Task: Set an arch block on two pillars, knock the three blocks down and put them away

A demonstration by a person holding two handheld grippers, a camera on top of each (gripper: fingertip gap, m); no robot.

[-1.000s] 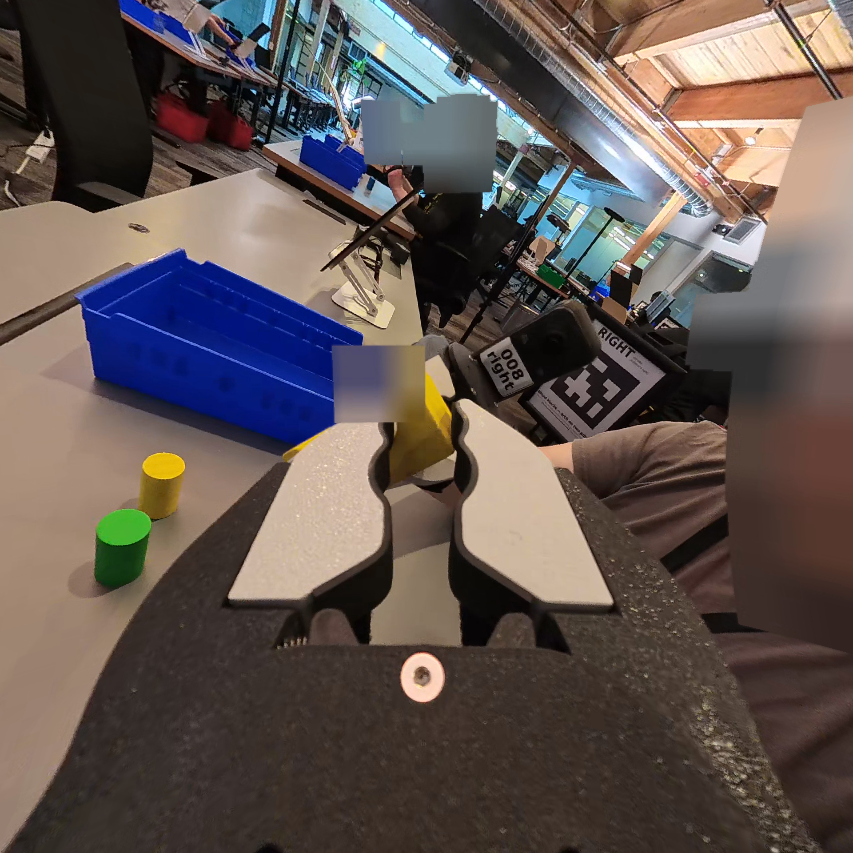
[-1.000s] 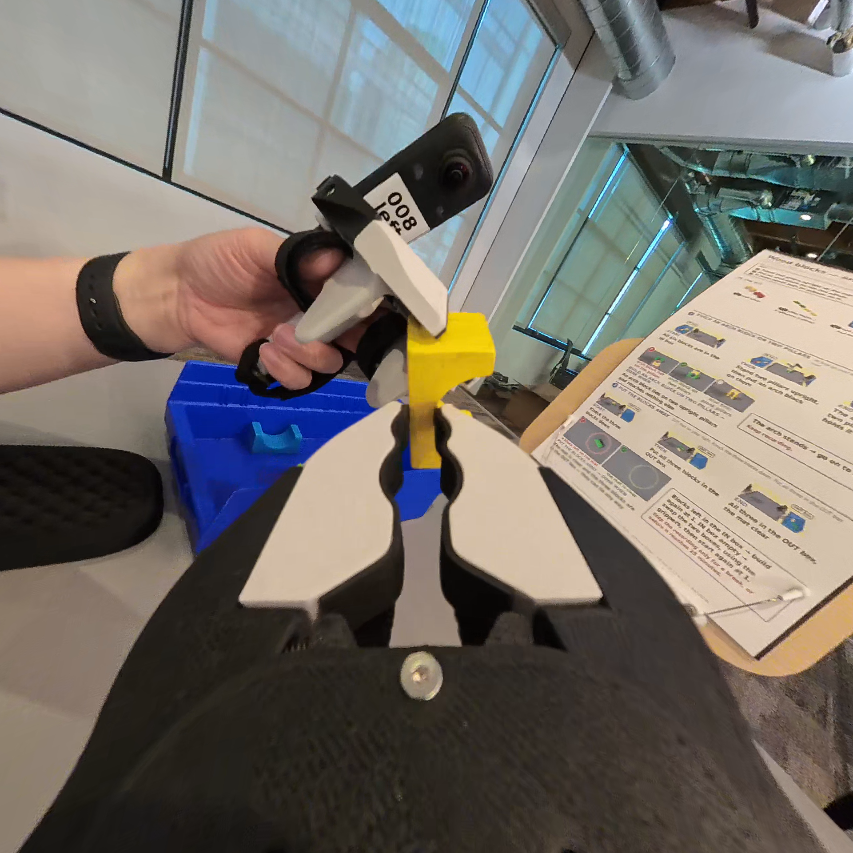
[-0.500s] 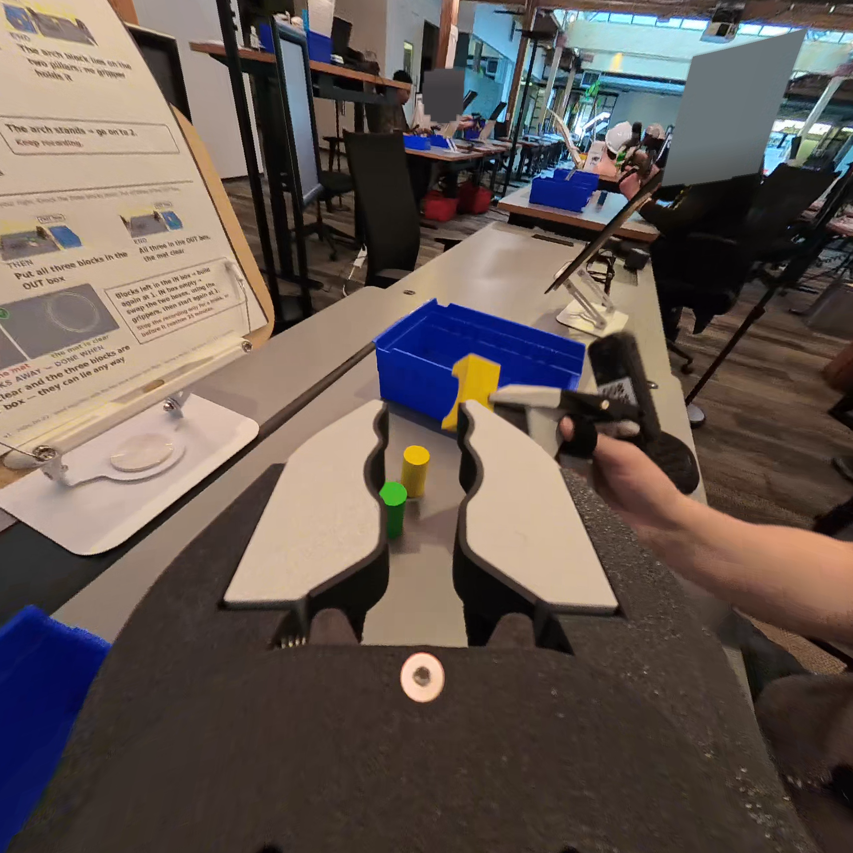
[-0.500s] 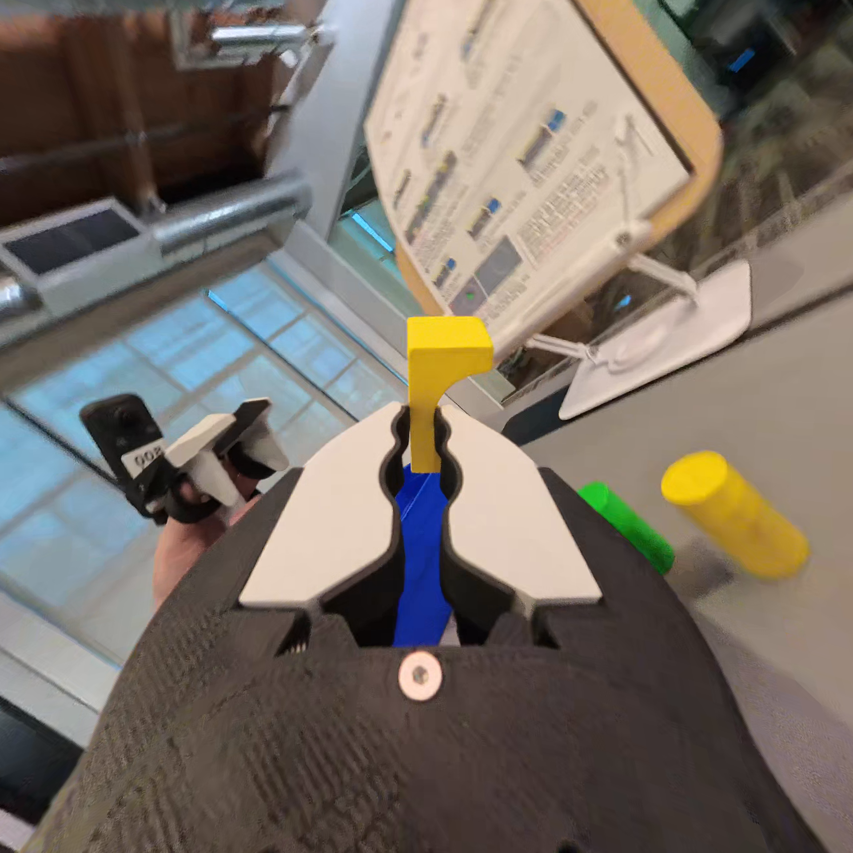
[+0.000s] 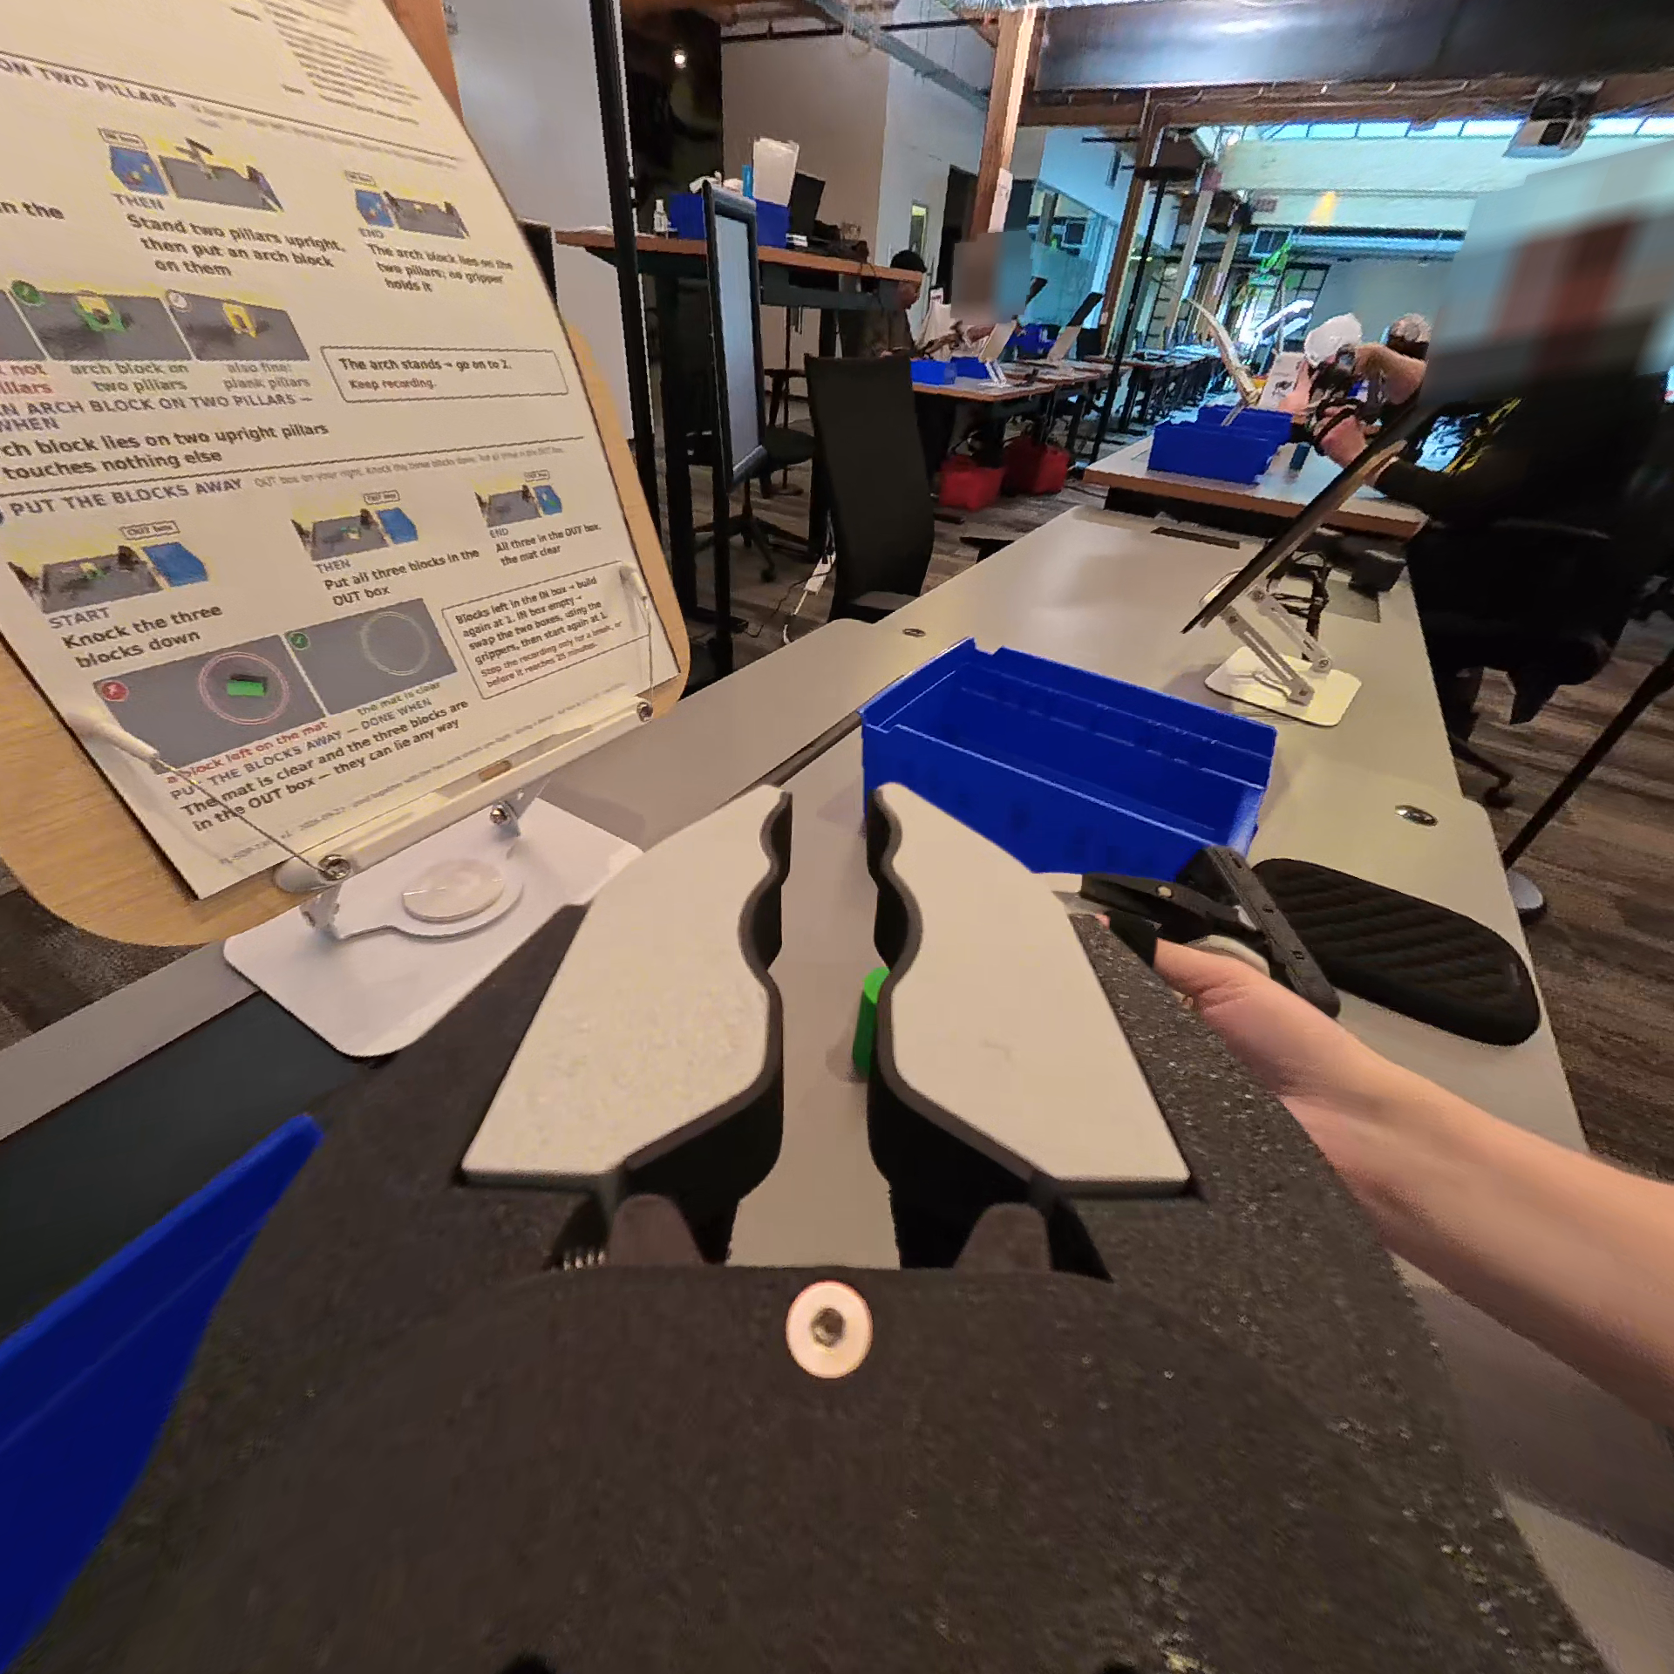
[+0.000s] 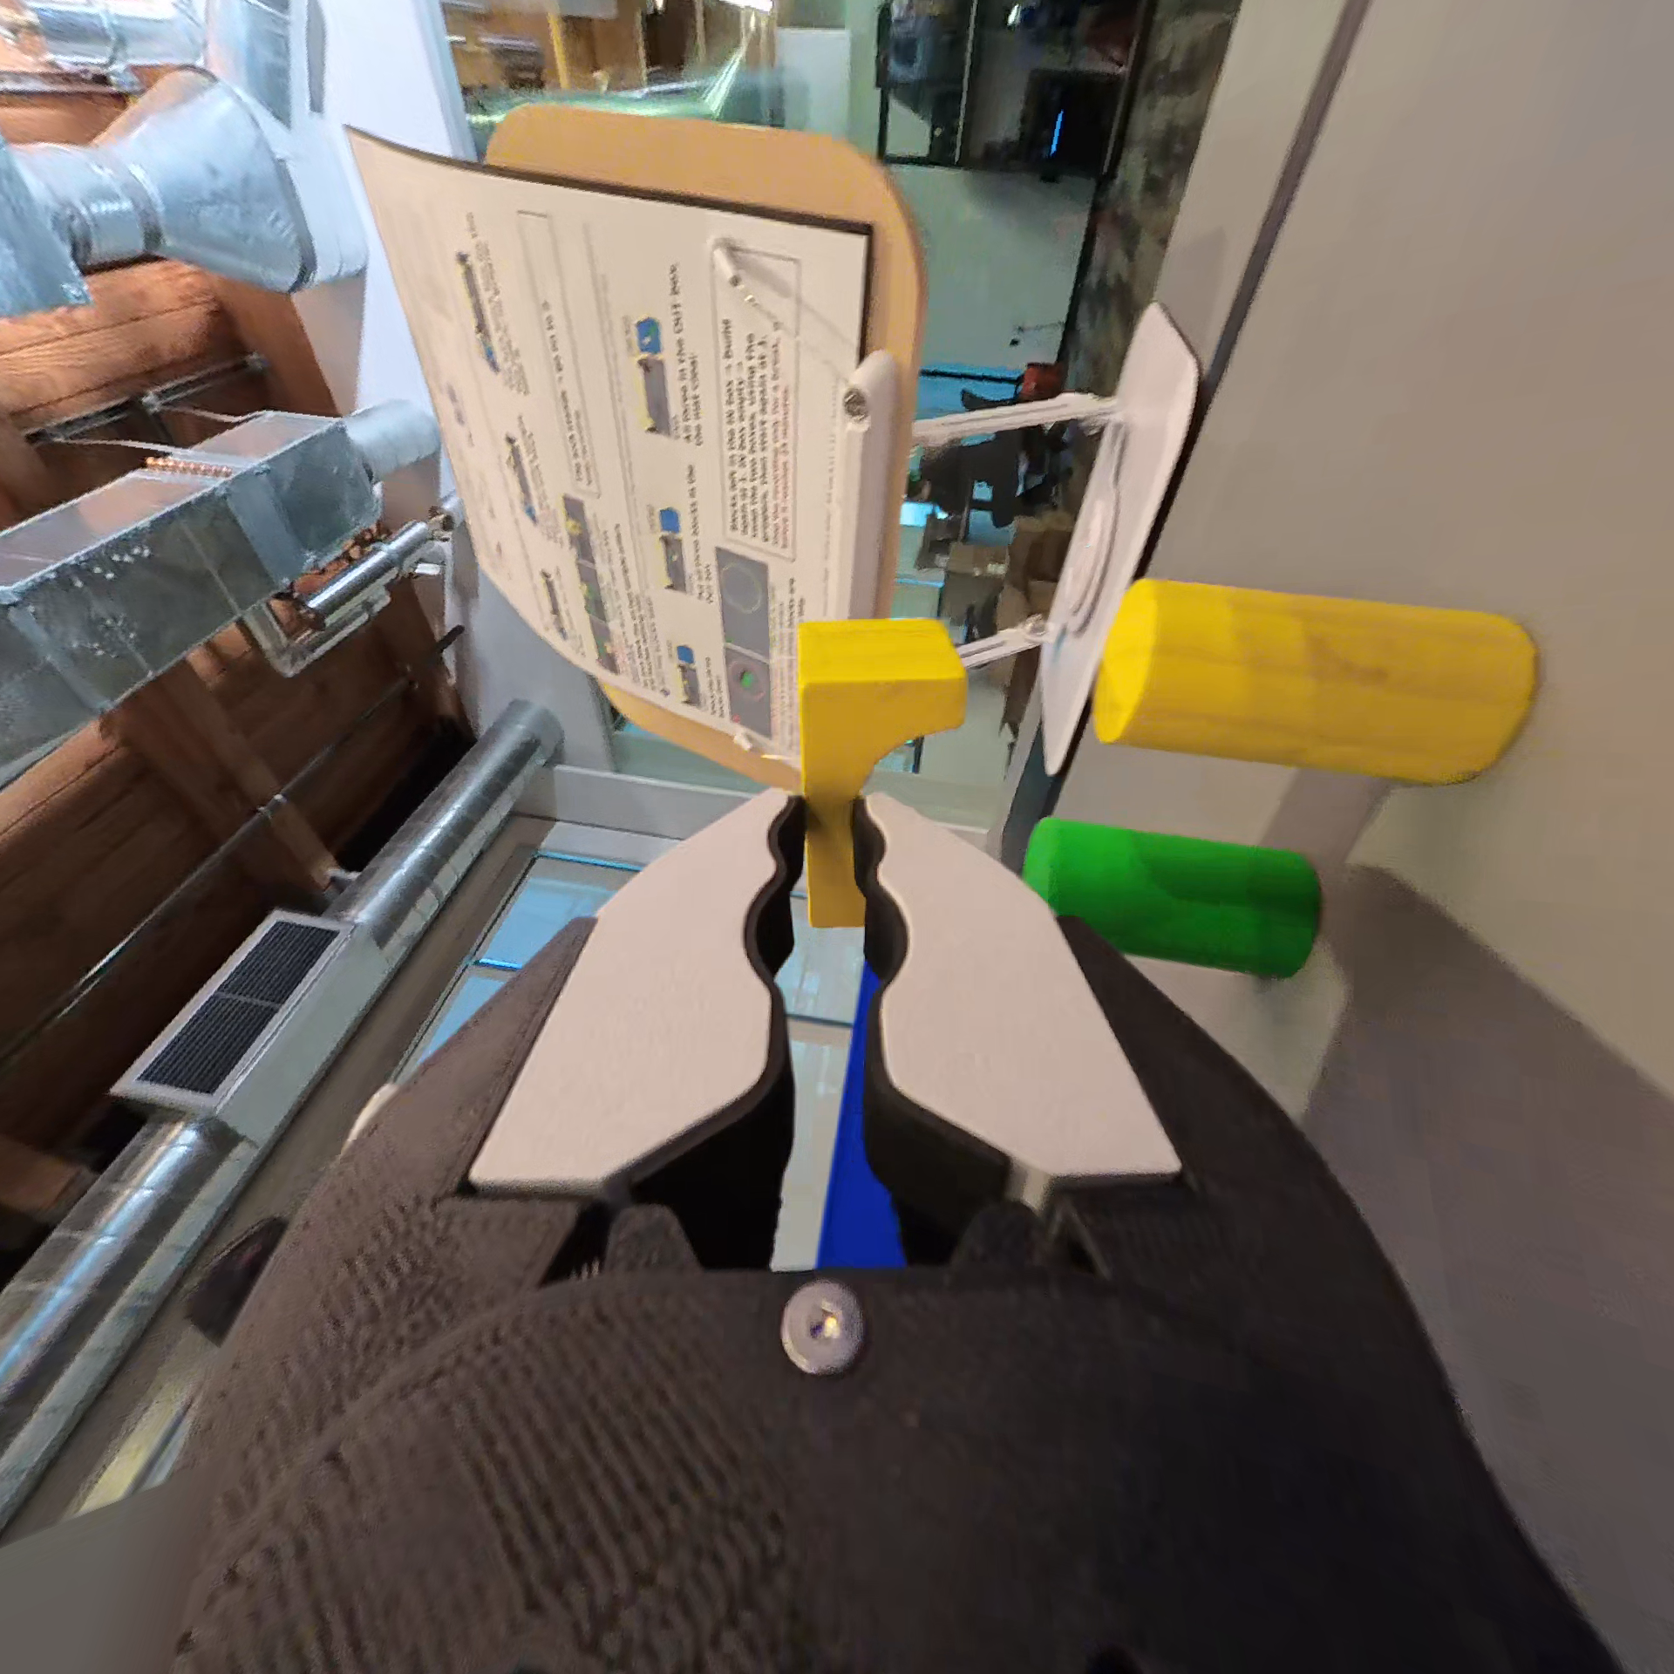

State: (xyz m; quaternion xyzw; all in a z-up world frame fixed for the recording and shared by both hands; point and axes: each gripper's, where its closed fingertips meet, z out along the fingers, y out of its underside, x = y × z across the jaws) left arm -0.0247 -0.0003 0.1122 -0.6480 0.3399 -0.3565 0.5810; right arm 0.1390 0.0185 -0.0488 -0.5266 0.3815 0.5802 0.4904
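My right gripper [image 6: 829,806] is shut on one leg of the yellow arch block [image 6: 874,688] and holds it in the air, rolled on its side. The yellow pillar [image 6: 1304,679] and the green pillar [image 6: 1178,892] stand upright on the grey table [image 6: 1495,362], just beside the arch. My left gripper [image 5: 824,815] is empty, its jaws a narrow gap apart, above the table. Through that gap a sliver of the green pillar [image 5: 871,1019] shows. The yellow pillar is hidden in the left wrist view. The right gripper in a hand [image 5: 1205,906] shows to the right there.
A blue box [image 5: 1069,779] stands beyond the pillars. A second blue box's edge [image 5: 91,1313] is at the lower left. An instruction board on a white stand [image 5: 299,453] stands at the left. A black pad [image 5: 1395,951] lies at the right table edge. My right fingertips sit around 25 centimeters from my left ones. My left tips are about 30 centimeters from the green pillar [image 6: 1178,892], my right tips only 7 centimeters.
The right gripper has rolled further onto its side and moved close to the two pillars, still holding the arch. The left gripper has swung left and closer over the pillars.
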